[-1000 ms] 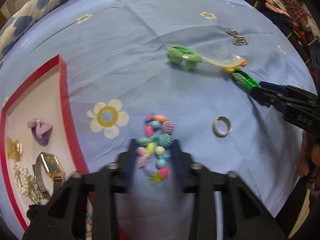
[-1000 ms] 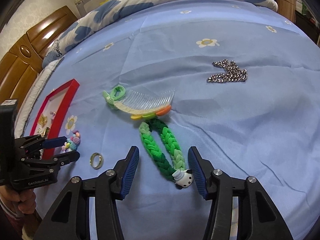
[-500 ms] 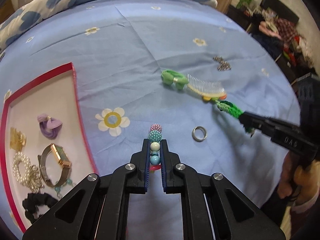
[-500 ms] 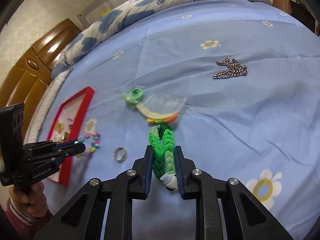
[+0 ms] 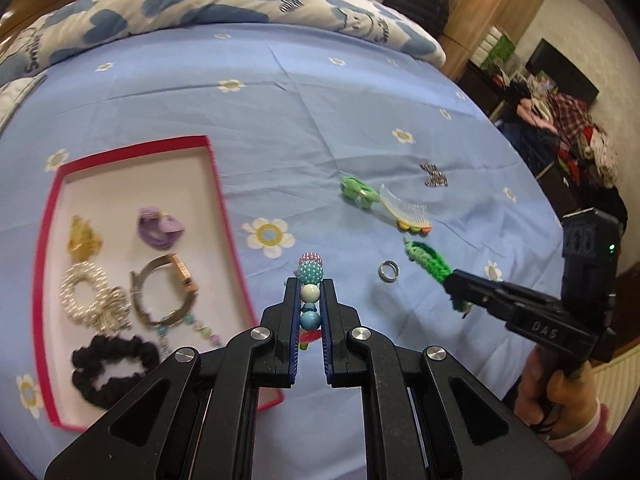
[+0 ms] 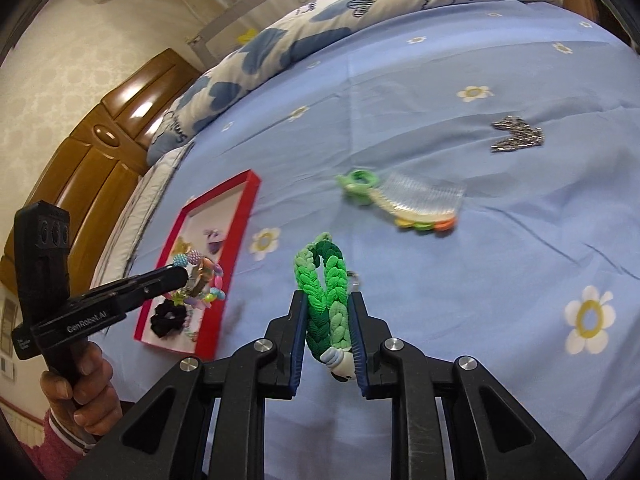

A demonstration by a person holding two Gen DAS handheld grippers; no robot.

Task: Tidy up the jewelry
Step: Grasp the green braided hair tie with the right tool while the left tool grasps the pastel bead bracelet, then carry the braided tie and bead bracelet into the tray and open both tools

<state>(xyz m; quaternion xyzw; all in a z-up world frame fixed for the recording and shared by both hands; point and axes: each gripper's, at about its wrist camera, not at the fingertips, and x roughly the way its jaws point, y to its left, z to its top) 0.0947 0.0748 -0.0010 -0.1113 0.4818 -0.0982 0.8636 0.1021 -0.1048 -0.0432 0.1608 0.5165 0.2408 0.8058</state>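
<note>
We are mid-carry, left gripper point(image 5: 309, 304) clenched on the bead bracelet point(image 5: 310, 276) beside the red tray point(image 5: 228, 216), right gripper point(image 6: 329, 322) grasping the green braided band point(image 6: 324, 280) above the bed point(image 6: 480, 280); next, we judge, comes lowering both into that tray

Left of the left gripper point(image 5: 310, 304), the pieces in the red tray point(image 5: 218, 188) were blurred; the tongs hid the lower beads of the beaded bracelet point(image 5: 310, 280).
</note>
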